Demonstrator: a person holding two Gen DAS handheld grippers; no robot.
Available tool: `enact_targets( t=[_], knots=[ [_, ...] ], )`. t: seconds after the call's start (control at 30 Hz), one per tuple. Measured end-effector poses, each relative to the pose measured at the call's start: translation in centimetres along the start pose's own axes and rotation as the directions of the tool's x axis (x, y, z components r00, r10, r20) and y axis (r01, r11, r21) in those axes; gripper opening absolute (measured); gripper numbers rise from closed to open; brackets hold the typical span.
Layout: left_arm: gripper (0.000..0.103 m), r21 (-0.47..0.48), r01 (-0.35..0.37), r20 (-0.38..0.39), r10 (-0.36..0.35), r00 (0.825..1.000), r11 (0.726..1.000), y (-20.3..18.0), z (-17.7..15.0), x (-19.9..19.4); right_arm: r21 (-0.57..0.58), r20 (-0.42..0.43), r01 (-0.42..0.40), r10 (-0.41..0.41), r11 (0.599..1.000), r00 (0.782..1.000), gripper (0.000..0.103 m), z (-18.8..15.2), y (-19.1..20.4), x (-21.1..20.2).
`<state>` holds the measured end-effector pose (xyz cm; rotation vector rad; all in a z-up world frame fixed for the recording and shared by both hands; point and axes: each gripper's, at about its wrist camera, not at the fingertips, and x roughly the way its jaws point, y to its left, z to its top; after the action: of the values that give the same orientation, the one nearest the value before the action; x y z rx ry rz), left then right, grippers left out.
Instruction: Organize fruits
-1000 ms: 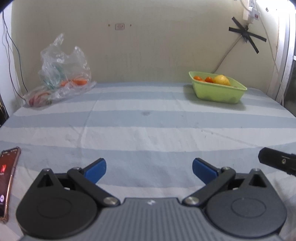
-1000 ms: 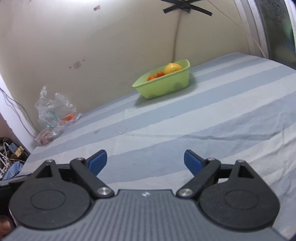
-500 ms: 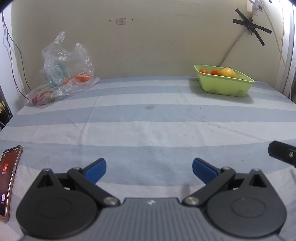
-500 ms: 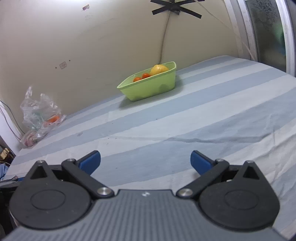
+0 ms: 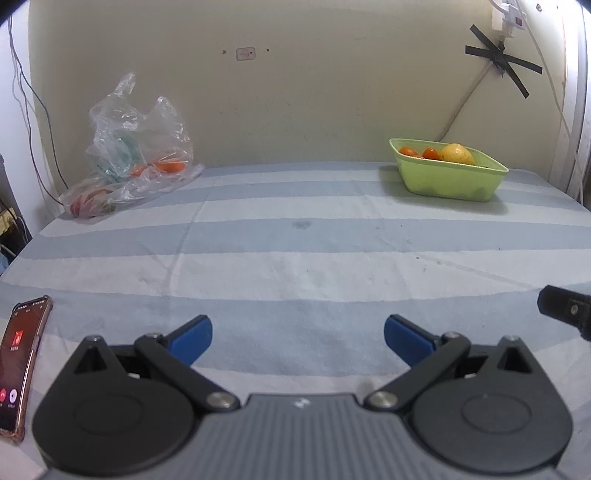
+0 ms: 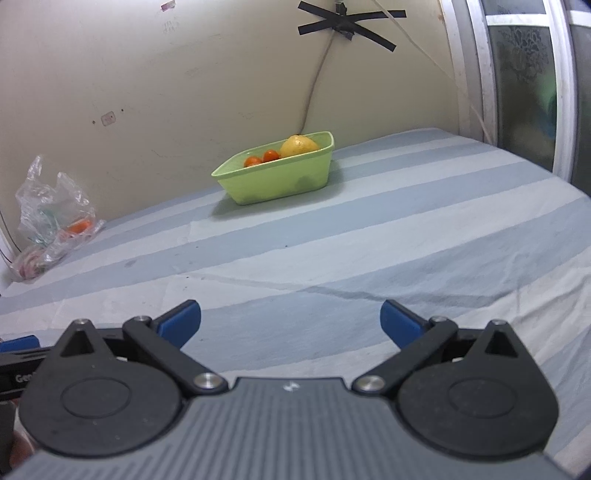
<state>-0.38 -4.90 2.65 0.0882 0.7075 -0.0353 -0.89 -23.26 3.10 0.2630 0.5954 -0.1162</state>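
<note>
Green tub point(image 5: 448, 181) holds a lemon point(image 5: 457, 154) and tomatoes point(image 5: 430, 153) — both claws point(image 5: 297, 338) point(image 6: 290, 323) spread, empty.

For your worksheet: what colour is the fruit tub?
Light green tub, clearest in the right wrist view.

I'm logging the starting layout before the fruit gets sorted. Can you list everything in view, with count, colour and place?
basket: one, light green, far right on the cloth near the wall
yellow fruit: one, in the basket
small orange-red fruits: at least two, in the basket
plastic bag: one, clear, far left by the wall, orange and reddish items inside
phone: one, screen lit red, near left edge
striped cloth: one, blue-grey and white, covers the surface
black tape cross: one, on the wall, holding a cable
left claw: blue pads, open, holding nothing
right claw: blue pads, open, holding nothing
</note>
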Motion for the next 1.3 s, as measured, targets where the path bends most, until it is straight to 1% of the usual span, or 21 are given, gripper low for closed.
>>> enact_targets(
  t=[0.13,0.33,0.43,0.57,0.7,0.97,1.1,1.3],
  knots=[
    [0.103,0.0,-0.001,0.003,0.001,1.0,1.0,0.1,0.2,0.0,-0.024,0.01,0.008,-0.008,1.0,1.0,0.103,0.2,0.3,-0.2],
    [0.103,0.002,-0.005,0.013,0.005,1.0,1.0,0.2,0.3,-0.2,-0.053,0.002,0.009,-0.009,0.999,1.0,0.103,0.7,0.7,0.1],
    [0.103,-0.009,-0.023,0.008,0.024,1.0,1.0,0.8,0.6,0.0,-0.07,0.003,-0.006,0.007,0.998,1.0,0.103,1.5,1.0,0.3],
    [0.103,-0.038,-0.048,0.004,0.048,0.999,0.998,1.8,0.9,0.2,-0.086,0.029,-0.034,0.037,0.996,0.999,0.103,1.9,1.6,-0.1],
    [0.103,-0.042,-0.054,-0.003,0.054,0.999,0.998,2.3,1.0,0.6,-0.083,0.005,-0.046,0.046,0.996,0.999,0.103,1.7,2.2,0.4],
    [0.103,-0.048,-0.039,-0.01,0.039,0.999,0.998,2.9,1.2,1.1,-0.061,0.015,-0.061,0.062,0.996,0.998,0.103,1.9,2.9,-0.2],
    [0.103,-0.079,-0.039,-0.021,0.037,0.999,0.996,3.7,1.3,1.4,-0.071,0.017,-0.079,0.08,0.994,0.997,0.103,2.0,3.6,-0.3],
    [0.103,-0.081,-0.031,-0.014,0.03,0.999,0.996,4.1,1.3,1.3,-0.07,0.007,-0.059,0.06,0.996,0.998,0.103,2.0,3.5,0.2]
  ],
)
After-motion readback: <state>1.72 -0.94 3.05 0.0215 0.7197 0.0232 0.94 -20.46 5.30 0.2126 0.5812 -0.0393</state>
